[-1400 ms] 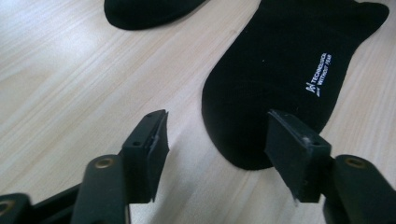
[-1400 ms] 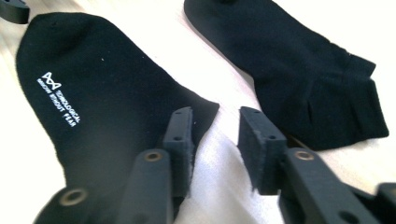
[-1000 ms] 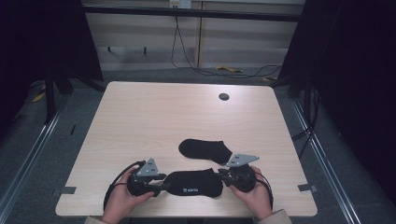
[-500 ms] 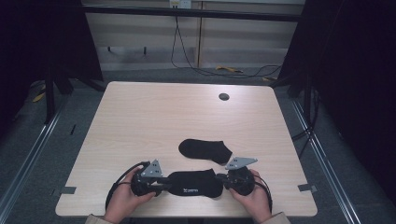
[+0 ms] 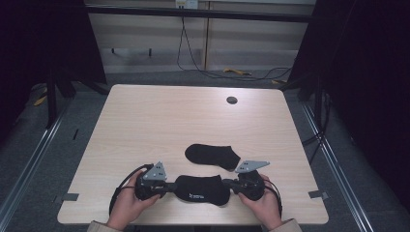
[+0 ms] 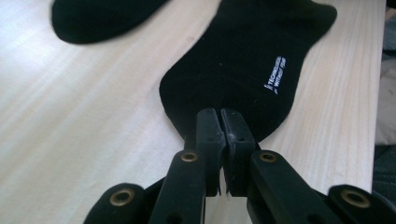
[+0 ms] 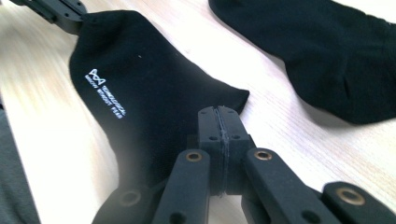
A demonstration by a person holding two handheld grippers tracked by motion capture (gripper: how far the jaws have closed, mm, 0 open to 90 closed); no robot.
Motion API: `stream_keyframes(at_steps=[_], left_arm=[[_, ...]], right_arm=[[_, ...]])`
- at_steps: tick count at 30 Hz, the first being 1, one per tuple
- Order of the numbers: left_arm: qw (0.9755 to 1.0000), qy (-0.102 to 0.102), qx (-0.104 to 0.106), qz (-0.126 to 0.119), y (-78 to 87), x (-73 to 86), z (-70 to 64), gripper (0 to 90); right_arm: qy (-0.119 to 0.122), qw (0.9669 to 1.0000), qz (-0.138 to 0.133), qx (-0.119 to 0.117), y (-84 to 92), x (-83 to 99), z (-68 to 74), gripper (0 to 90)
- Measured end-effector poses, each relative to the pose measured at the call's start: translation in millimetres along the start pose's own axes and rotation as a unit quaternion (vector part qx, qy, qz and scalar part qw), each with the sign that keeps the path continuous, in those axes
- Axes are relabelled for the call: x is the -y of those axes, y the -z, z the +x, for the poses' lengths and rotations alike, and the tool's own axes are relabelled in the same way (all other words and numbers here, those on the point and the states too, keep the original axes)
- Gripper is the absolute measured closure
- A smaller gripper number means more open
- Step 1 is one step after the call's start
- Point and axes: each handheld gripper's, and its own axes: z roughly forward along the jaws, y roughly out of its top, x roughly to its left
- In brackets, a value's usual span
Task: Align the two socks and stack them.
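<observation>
L claw (image 5: 167, 187) pinches near sock (image 5: 202, 189) (printed); R claw (image 5: 232, 184) pinches opp. end

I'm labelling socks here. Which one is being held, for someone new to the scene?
On the wooden table, look at the near edge by the person's hands. The printed sock lies there, pinched at both ends; unlike the plain sock behind it, it bears small white lettering.

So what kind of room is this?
Probably a lab or recording workroom: a bare wooden table with two black socks, dark curtains at both sides, and loose cables on the floor behind.
</observation>
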Motion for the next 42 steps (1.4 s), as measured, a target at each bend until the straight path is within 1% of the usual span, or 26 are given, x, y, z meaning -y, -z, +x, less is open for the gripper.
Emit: stream_keyframes(at_steps=[1, 2, 3, 7, 11, 13, 15, 16, 18, 21, 24, 27, 28, 30, 31, 33, 34, 36, 37, 38, 40, 42], left_arm=[[1.0, 0.001, -0.001, -0.005, 0.3, -0.7, 0.2, 86.9], [1.0, 0.0, 0.0, -0.007, 0.8, -1.7, 0.6, 86.9], [0.9999, 0.002, -0.003, -0.012, 1.5, -4.1, 1.1, 86.9], [0.9998, 0.005, -0.003, -0.021, 3.3, -7.3, 2.7, 86.9], [0.9994, 0.005, -0.011, -0.031, 6.7, -12.6, 7.0, 86.9], [0.9994, 0.008, -0.011, -0.033, 6.4, -13.3, 8.6, 86.9], [0.999, 0.015, -0.017, -0.04, 4.8, -14.5, 12.5, 86.9], [0.9989, 0.019, -0.015, -0.041, 3.8, -15.6, 14.3, 86.9], [0.9988, 0.017, -0.017, -0.042, 2.0, -19.2, 17.2, 86.9], [0.9985, 0.023, -0.018, -0.047, -0.2, -27.2, 22.9, 86.9], [0.9985, 0.023, -0.021, -0.046, -1.7, -31.1, 24.7, 87.1], [0.9981, 0.022, -0.026, -0.051, -5.0, -39.1, 30.0, 87.1], [0.9981, 0.022, -0.026, -0.051, -5.0, -39.1, 30.0, 87.0], [0.998, 0.023, -0.027, -0.052, -7.2, -42.9, 33.8, 87.1], [0.998, 0.023, -0.028, -0.051, -9.9, -46.8, 36.6, 87.0], [0.998, 0.024, -0.027, -0.051, -11.7, -48.4, 37.9, 87.0], [0.9981, 0.025, -0.028, -0.048, -14.9, -50.8, 41.4, 87.0], [0.9981, 0.029, -0.028, -0.048, -16.6, -51.7, 43.0, 87.0], [0.9979, 0.033, -0.029, -0.048, -19.3, -53.2, 46.3, 87.0], [0.9979, 0.033, -0.029, -0.048, -19.3, -53.2, 46.3, 87.0], [0.9975, 0.037, -0.032, -0.051, -22.6, -56.6, 51.4, 87.0], [0.9974, 0.037, -0.035, -0.052, -25.2, -59.5, 54.5, 87.0]], right_arm=[[-0.003, 1.0, -0.006, -0.005, 2.5, -2.1, -0.1, 90.0], [-0.003, 1.0, -0.006, -0.005, 2.5, -2.1, -0.1, 90.0], [-0.005, 0.9999, -0.011, -0.011, 3.7, -4.3, -1.1, 90.0], [-0.006, 0.9998, -0.015, -0.014, 5.4, -7.4, -2.9, 90.0], [-0.01, 0.9995, -0.024, -0.018, 9.0, -12.8, -6.6, 90.0], [-0.009, 0.9995, -0.026, -0.018, 10.1, -14.5, -7.9, 90.0], [-0.013, 0.9992, -0.032, -0.022, 12.3, -17.6, -10.0, 90.0], [-0.014, 0.9991, -0.034, -0.022, 13.7, -19.5, -11.1, 90.0], [-0.017, 0.9987, -0.041, -0.025, 17.3, -23.6, -14.4, 90.0], [-0.018, 0.9986, -0.045, -0.02, 23.0, -32.4, -21.6, 90.0], [-0.018, 0.9987, -0.045, -0.016, 25.4, -36.6, -24.6, 90.0], [-0.018, 0.9987, -0.047, -0.007, 29.3, -44.2, -31.7, 90.0], [-0.018, 0.9987, -0.047, -0.007, 29.3, -44.2, -31.7, 90.0], [-0.023, 0.9983, -0.053, -0.008, 30.1, -47.1, -36.4, 90.0], [-0.028, 0.9981, -0.054, -0.005, 29.4, -49.5, -41.3, 90.0], [-0.03, 0.9981, -0.054, -0.005, 28.8, -50.6, -44.0, 90.0], [-0.038, 0.9978, -0.055, -0.003, 27.5, -52.6, -48.7, 90.0], [-0.038, 0.9978, -0.054, -0.003, 26.6, -53.4, -50.9, 90.0], [-0.041, 0.9978, -0.052, 0.0, 24.4, -54.4, -55.1, 90.0], [-0.041, 0.9978, -0.052, 0.0, 24.4, -54.4, -55.1, 90.0], [-0.047, 0.9977, -0.049, 0.009, 21.3, -55.2, -61.0, 90.0], [-0.046, 0.9979, -0.044, 0.016, 19.8, -56.3, -64.6, 90.0]])
